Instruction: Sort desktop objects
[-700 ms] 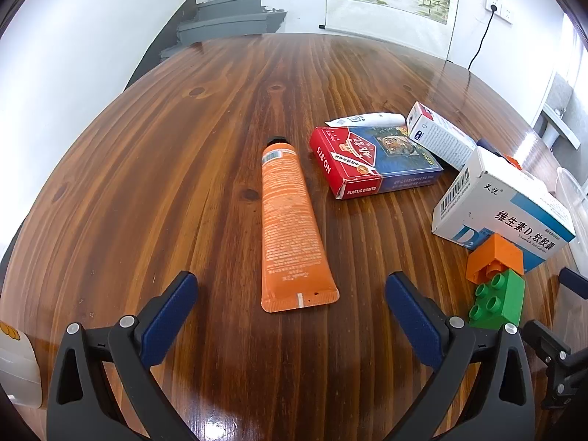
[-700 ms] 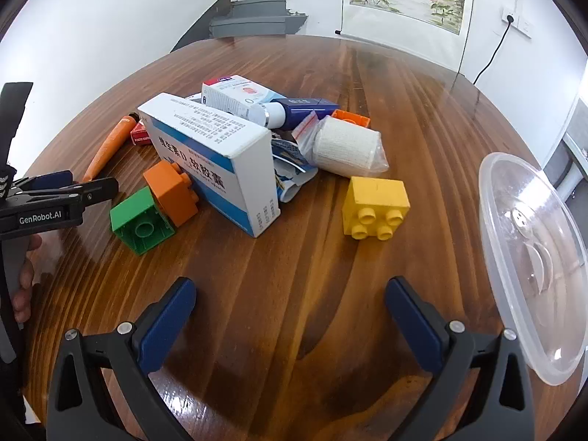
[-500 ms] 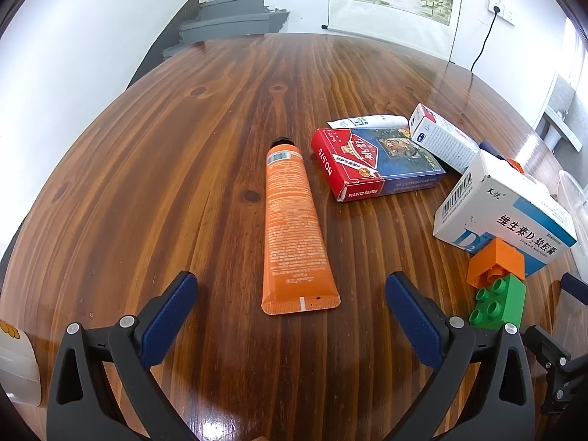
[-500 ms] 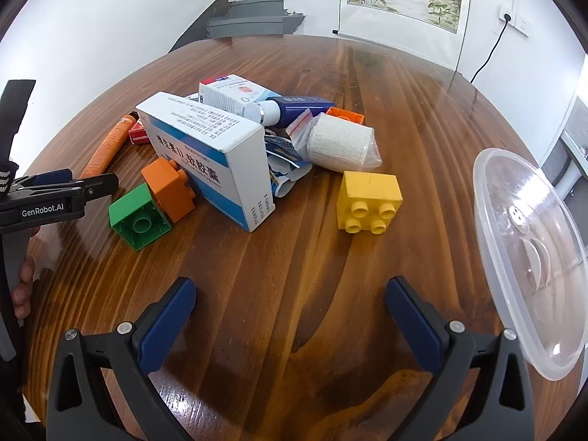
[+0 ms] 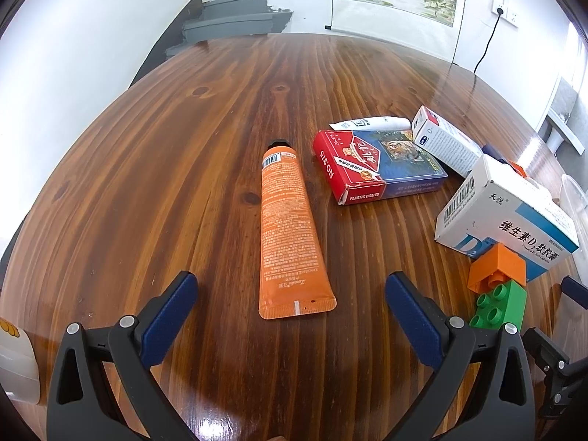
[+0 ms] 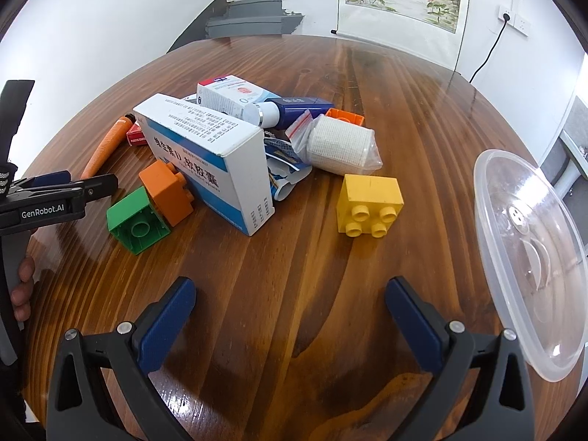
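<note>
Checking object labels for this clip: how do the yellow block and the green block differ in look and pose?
The yellow block stands alone on bare table, while the green block touches an orange block. The yellow block shows its four studs toward the camera; in the same right wrist view the green block shows its hollow underside. They also differ in colour. Both are chunky plastic building blocks tipped on their sides.
</note>
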The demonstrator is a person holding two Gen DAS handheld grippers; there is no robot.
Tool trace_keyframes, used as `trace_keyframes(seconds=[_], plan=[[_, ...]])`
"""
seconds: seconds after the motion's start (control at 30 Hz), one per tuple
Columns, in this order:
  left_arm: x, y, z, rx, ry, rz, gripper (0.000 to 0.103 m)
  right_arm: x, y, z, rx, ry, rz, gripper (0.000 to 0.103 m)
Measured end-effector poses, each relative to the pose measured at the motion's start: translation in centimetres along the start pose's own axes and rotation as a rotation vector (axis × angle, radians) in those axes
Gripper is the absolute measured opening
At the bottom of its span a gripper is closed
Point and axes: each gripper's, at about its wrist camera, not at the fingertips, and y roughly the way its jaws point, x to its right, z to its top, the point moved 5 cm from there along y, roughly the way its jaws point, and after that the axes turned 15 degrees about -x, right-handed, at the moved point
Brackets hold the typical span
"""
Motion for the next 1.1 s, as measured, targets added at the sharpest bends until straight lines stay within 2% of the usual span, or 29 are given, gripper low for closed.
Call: trace_keyframes(seconds=[0.07,0.13,0.2,1.1], plan=[[0.0,0.0,0.0,0.000,-0.001,0.000,0.103,0.0,-0.2,-0.2,0.000,0.003,-0.001,0.103],[-0.1,0.0,0.1,0.000,-0.001,0.000,0.103,0.4,0.8,1.4,-0.001,0.003,-0.003,0.103],[-0.1,0.0,0.1,0.000,-0.001,0.000,0.103,0.4,0.8,1.4,-0.001,0.003,-0.003,0.103],[-0.1,0.0,0.1,0.000,-0.004,0.001,0.103,1.1,-0.5,0.0,0.000,0.016,-0.006,0.103]])
